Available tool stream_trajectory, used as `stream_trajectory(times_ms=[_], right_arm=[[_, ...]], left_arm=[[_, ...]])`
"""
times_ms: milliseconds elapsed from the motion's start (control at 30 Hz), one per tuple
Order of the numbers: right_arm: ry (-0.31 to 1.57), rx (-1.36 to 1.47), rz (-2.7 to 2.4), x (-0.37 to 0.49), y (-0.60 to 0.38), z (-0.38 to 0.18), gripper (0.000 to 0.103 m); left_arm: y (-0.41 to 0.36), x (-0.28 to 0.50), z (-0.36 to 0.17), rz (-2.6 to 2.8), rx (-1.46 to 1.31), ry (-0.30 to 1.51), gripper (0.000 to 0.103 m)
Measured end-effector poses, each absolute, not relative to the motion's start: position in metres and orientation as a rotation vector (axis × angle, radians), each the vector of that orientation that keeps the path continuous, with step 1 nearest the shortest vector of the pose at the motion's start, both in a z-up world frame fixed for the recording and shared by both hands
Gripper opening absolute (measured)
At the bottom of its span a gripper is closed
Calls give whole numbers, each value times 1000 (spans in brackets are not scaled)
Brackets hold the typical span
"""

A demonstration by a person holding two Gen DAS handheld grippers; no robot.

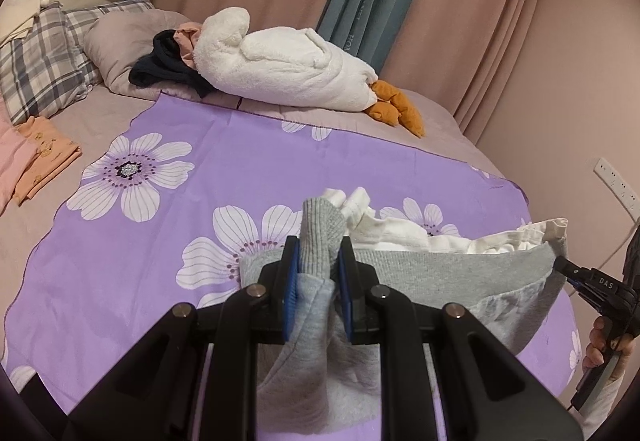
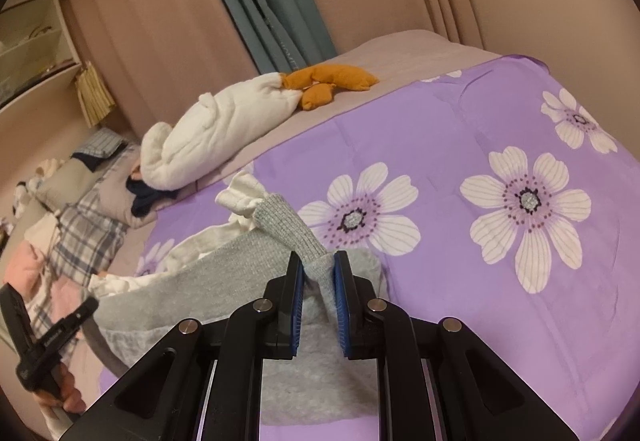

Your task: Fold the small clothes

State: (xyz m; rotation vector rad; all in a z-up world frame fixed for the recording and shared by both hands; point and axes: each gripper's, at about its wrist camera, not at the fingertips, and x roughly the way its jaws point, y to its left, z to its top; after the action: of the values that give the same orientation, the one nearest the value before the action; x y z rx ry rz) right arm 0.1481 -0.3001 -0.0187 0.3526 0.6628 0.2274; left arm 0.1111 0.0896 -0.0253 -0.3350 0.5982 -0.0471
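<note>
Purple flowered cloth (image 1: 248, 169) covers the near bed, with wide bare room ahead up to the white plush toy (image 1: 288, 73) and, at its left edge, folded orange clothes (image 1: 44, 157). Left gripper (image 1: 318, 273) and right gripper (image 2: 318, 273) each pinch a corner of the grey sweatshirt (image 1: 460, 273), jaws nearly closed on its ribbed cuffs, stretching it above the cloth. Its lower part hangs hidden behind the grippers.

text: "DAS" | on: right claw (image 1: 560, 265) body | curtain (image 1: 352, 1) lettering: unreadable
</note>
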Motion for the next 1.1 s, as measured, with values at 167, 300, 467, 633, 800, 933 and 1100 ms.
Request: stream_trajectory(times_ms=[167,300,467,633,800,933,1100], right_arm=[[688,351,205,171,-296,-25,15],[725,345,171,198,-291,-34,15],[781,344,138,230,-285,-51,15],[849,296,70,256,-274,-79,15],[900,275,35,275,-268,-101,15],[942,258,18,286,-264,-116,15],[980,239,-9,295,-261,-133,15]], left_arm=[[90,145,-32,-29,-315,631,18],[88,174,-42,-16,-276,663,18],[83,207,-66,4,-202,722,19],[82,234,-94,31,-205,799,19],[85,253,-118,60,-194,845,19],[92,264,-136,77,-208,891,19],[96,272,-155,106,-196,934,19]])
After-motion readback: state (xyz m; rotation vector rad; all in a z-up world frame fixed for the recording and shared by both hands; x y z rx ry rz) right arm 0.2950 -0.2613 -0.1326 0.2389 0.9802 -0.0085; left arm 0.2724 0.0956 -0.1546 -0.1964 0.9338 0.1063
